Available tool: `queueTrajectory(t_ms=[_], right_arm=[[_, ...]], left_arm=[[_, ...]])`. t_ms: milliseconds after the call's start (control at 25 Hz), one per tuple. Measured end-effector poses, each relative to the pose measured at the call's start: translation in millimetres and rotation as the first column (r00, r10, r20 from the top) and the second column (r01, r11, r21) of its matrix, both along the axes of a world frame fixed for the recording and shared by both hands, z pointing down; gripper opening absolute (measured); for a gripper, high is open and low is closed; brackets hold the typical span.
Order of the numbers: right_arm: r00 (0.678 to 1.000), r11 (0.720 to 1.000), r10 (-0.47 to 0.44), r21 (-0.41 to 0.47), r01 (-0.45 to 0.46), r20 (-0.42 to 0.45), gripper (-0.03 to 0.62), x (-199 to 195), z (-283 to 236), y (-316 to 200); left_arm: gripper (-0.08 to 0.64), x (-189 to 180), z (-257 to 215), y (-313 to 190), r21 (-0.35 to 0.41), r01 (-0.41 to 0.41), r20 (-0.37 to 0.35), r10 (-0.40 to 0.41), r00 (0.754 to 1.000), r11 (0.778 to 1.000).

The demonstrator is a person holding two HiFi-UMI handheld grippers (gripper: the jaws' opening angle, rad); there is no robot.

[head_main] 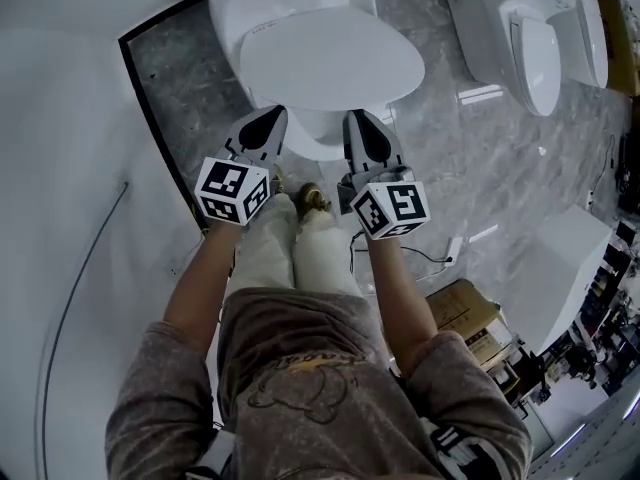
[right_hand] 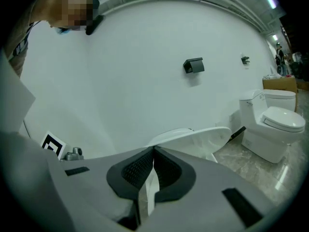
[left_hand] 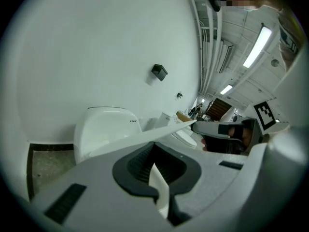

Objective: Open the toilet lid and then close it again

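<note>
A white toilet (head_main: pixel 290 8) stands ahead against the wall. Its oval lid (head_main: pixel 330 58) is tilted up off the seat, with the bowl's front rim (head_main: pixel 322 143) showing below it. My left gripper (head_main: pixel 268 120) and right gripper (head_main: pixel 358 123) sit side by side at the lid's front edge, both shut with nothing between the pads. Whether the tips touch the lid's underside I cannot tell. In the left gripper view the lid (left_hand: pixel 145 137) runs as a thin slanted edge just past the left gripper (left_hand: pixel 154 149). The right gripper (right_hand: pixel 153 151) points at the raised lid (right_hand: pixel 193 139).
A second white toilet (head_main: pixel 540 38) stands at the upper right, on the marble floor (head_main: pixel 470 158). A cardboard box (head_main: pixel 465 318) and a thin cable (head_main: pixel 430 258) lie to my right. My legs and feet (head_main: pixel 300 218) are close in front of the bowl. A white wall (head_main: pixel 60 168) curves along the left.
</note>
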State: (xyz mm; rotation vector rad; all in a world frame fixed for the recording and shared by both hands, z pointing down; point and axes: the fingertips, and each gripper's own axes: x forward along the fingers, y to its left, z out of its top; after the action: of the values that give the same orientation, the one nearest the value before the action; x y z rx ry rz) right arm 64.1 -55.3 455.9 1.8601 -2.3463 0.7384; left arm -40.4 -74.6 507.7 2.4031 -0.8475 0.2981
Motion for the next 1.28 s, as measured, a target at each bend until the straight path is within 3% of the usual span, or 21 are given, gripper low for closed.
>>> queueTrajectory(t_ms=[600, 1040, 1280], right_arm=[[0.99, 0.989, -0.144, 0.026, 0.144, -0.016, 0.027, -15, -61, -138], [0.97, 0.969, -0.245, 0.041, 0.244, 0.0, 0.027, -31, -66, -240], [0.966, 0.964, -0.259, 0.054, 0.258, 0.002, 0.028, -33, -64, -260]], left_arm=[[0.009, -12, -59, -116, 0.005, 0.147, 0.004, -0.147, 0.989, 0.989], [0.009, -25, -66, -204, 0.006, 0.263, -0.004, -0.263, 0.965, 0.965], [0.009, -28, -73, -225, 0.028, 0.289, -0.01, -0.289, 0.957, 0.957]])
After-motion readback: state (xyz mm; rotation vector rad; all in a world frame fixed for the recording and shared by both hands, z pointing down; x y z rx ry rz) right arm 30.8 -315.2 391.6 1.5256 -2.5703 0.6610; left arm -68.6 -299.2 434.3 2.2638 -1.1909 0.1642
